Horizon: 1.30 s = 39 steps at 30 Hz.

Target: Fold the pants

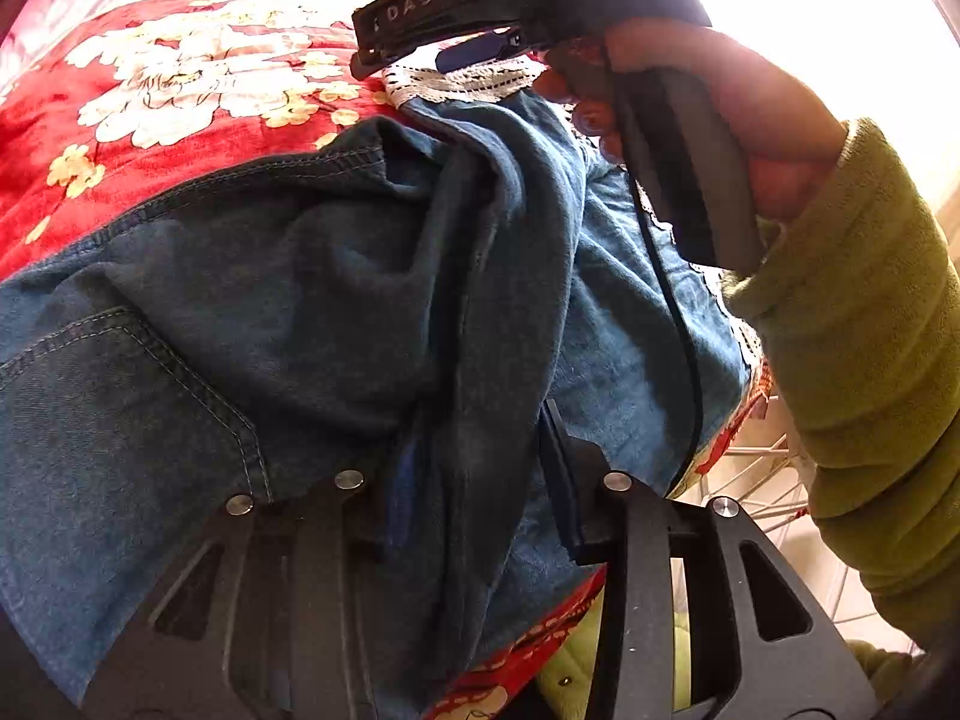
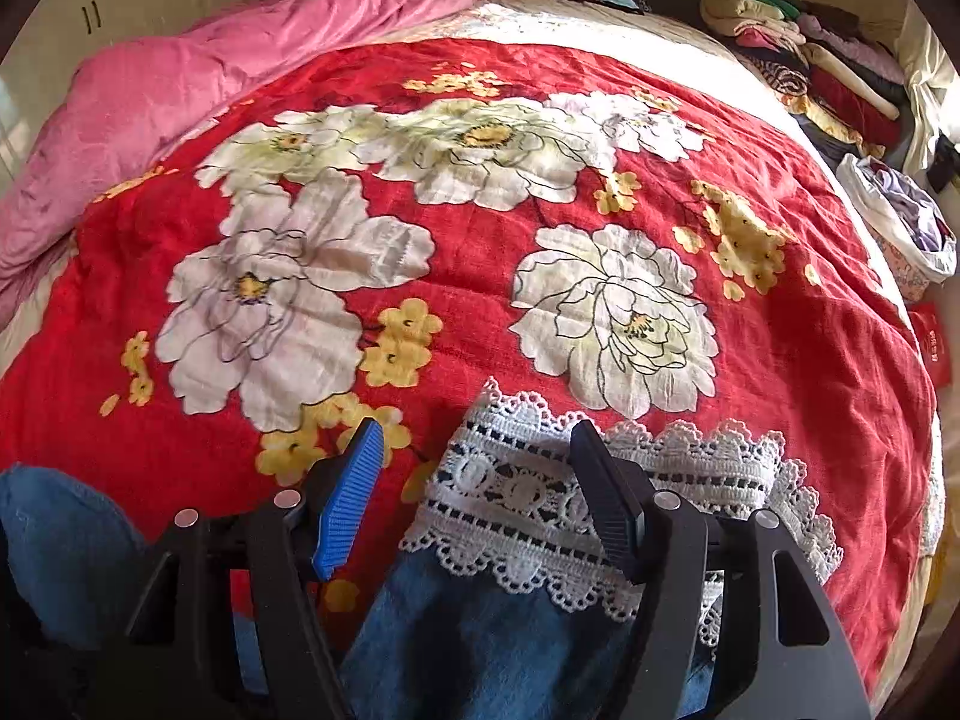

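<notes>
The blue denim pants (image 1: 312, 324) lie bunched on a red floral bedspread (image 1: 180, 138). Their leg ends carry white lace trim (image 2: 600, 498). My left gripper (image 1: 474, 480) is shut on a thick fold of the denim near the waist. My right gripper (image 2: 480, 498) is open, its jaws standing either side of the lace hem, just above it. It also shows in the left wrist view (image 1: 480, 48), held by a hand in a green sleeve over the lace hem (image 1: 456, 81).
A pink quilt (image 2: 210, 78) lies along the bed's far left. Stacks of folded clothes (image 2: 798, 54) and a white bag (image 2: 900, 222) sit at the far right edge. A wire rack (image 1: 762, 480) stands on the floor beside the bed.
</notes>
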Available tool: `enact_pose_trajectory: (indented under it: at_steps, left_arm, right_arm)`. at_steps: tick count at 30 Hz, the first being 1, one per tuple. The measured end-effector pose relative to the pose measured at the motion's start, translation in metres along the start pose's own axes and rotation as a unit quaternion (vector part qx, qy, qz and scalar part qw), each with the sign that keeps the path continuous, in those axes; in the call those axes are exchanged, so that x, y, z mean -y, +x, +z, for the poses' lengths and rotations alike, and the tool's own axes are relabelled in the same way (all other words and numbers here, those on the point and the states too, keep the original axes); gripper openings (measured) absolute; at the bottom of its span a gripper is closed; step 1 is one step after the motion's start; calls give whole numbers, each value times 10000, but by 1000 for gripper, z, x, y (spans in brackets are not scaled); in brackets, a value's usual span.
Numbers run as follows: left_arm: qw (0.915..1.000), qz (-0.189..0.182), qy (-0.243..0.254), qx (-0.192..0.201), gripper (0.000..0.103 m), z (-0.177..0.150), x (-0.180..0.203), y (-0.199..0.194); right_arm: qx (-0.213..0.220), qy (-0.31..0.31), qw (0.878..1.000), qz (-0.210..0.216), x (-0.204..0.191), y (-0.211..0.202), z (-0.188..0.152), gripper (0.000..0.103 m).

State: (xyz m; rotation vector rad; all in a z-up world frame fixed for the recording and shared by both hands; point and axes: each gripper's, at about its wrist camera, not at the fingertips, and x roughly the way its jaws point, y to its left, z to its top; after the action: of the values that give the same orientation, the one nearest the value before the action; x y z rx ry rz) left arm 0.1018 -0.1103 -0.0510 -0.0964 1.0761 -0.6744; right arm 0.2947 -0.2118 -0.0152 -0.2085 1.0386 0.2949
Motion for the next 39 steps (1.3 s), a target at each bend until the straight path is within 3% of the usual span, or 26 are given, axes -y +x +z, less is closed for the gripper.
enact_pose_trajectory:
  at_steps: [3, 4, 8, 15, 23, 33, 39]
  left_arm:
    - [10000, -38, 4, 29, 29, 0, -2, -2]
    - [10000, -41, 13, 43, 29, 0, -3, -3]
    - [9999, -79, 17, 80, 29, 0, -5, -4]
    - [9998, -125, -6, 145, 29, 4, -14, -8]
    - [9992, 233, 209, 230, 2, 4, -17, -20]
    - [9948, 550, 699, 501, 0, -7, 2, -41]
    - [9918, 661, 984, 472, 0, -13, 20, -35]
  right_arm:
    - [-126, 35, 9999, 66, 1, 15, 3, 56]
    - [-176, 58, 9998, 64, 3, 21, 1, 39]
    - [24, 196, 9995, 266, 13, 12, -4, 12]
    - [750, 508, 9947, 487, 38, -49, -14, 10]
    - [1366, 1146, 9827, 497, 86, -110, -37, 10]
    - [1786, 1752, 9667, 529, 112, -175, -131, 10]
    - [1629, 2154, 9616, 485, 122, -187, -195, 10]
